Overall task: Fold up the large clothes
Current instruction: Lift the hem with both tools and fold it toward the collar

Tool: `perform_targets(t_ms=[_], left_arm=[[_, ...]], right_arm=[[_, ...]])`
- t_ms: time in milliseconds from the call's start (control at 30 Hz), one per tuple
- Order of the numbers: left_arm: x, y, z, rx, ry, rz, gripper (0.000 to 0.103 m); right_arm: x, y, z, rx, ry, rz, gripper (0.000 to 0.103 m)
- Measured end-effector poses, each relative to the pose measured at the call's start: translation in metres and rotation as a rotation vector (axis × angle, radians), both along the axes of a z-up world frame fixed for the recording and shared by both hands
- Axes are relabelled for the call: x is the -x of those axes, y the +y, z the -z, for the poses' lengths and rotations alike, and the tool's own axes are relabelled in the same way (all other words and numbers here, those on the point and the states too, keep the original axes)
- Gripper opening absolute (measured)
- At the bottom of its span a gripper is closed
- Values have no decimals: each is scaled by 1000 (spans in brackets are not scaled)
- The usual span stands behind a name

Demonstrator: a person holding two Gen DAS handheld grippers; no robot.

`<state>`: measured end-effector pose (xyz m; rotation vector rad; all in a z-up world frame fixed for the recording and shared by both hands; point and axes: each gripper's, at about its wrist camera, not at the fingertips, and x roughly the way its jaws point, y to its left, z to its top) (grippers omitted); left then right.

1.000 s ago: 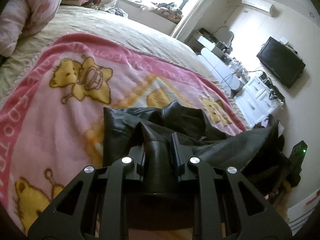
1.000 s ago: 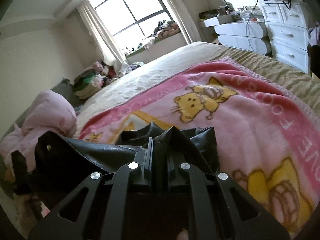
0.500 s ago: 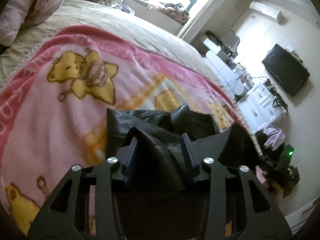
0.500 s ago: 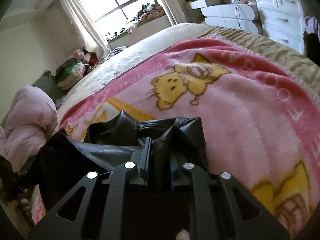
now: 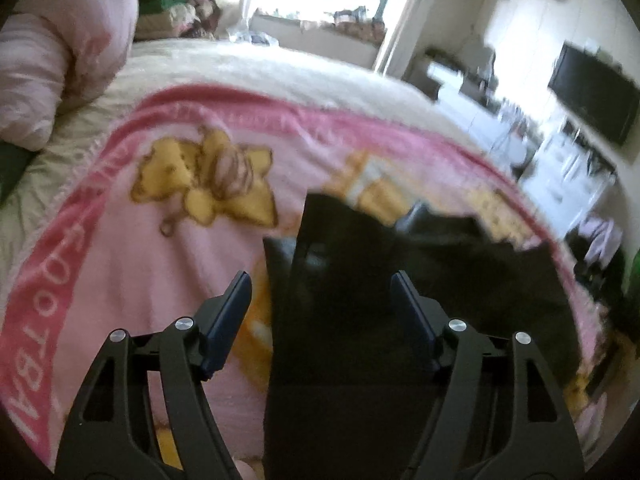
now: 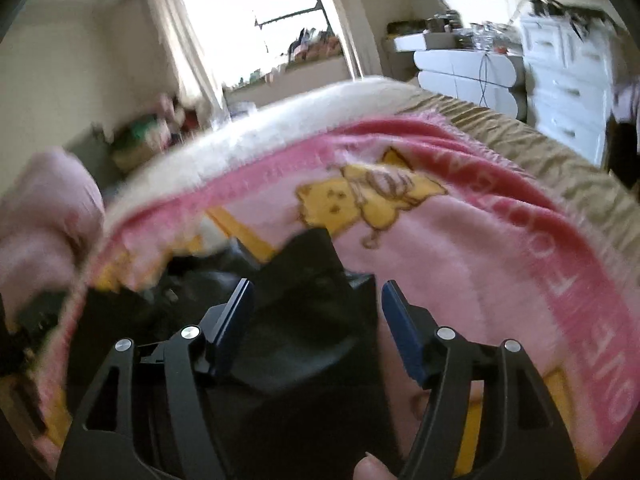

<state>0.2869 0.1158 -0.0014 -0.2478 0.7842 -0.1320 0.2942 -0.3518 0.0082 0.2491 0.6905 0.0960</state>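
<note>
Stage: releasing a fold, more likely remaining | black leather garment [image 5: 344,320] lying bunched on pink bear blanket [image 5: 120,260], lower centre | left gripper [image 5: 320,296] and right gripper [image 6: 316,304] jaws opening, fabric between, unclamped

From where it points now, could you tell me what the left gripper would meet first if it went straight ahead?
Most likely the black leather garment, which already lies between the opening fingers of the left gripper; depth is unclear.
</note>
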Motion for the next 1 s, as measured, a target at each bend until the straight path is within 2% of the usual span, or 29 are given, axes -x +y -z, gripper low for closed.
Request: perform_targets(t_ms=[100,200,233,267,300,333,367,400,433,500,600,700,833,1000], left_arm=[[-6,-7,14,-40,20,30,64],[-11,-15,20,-88,16,50,64],[-12,-16,20,-92,9,53,64],[-13,-18,20,-91,0,58,61],[-14,-20,20,-88,-5,63,51],[-14,-22,19,-100,-7,52,24],[-14,-22,18,-115,-16,37,14],[-13,-18,15,-93,-30,22,11],[-12,-12,11,-52,-46,11,7],[-9,-3,-2,-8,-89,-7,6],[-9,3,-27,30,-161,-1,5],[-14,2,-41,28,-214,-12,5],[-34,2,-30,13,-174,-18,5],[-55,-8,-5,-58,-112,-10,5]], right_arm=[[-15,6,16,49,93,-26,65],[-24,12,24,111,105,-44,65],[-26,14,25,126,103,-51,63],[-29,17,28,140,104,-69,57],[-30,19,29,138,109,-83,36],[-31,21,31,151,112,-74,27],[-30,21,30,152,109,-65,22],[-29,19,28,129,98,-62,13],[-28,17,24,109,86,-59,11],[-21,8,7,55,38,-48,10],[-16,-11,-17,-94,-49,-33,10],[-23,-19,-24,-132,-86,18,10],[-37,-22,-13,-150,-72,37,10],[-54,-13,7,-65,-18,60,10]])
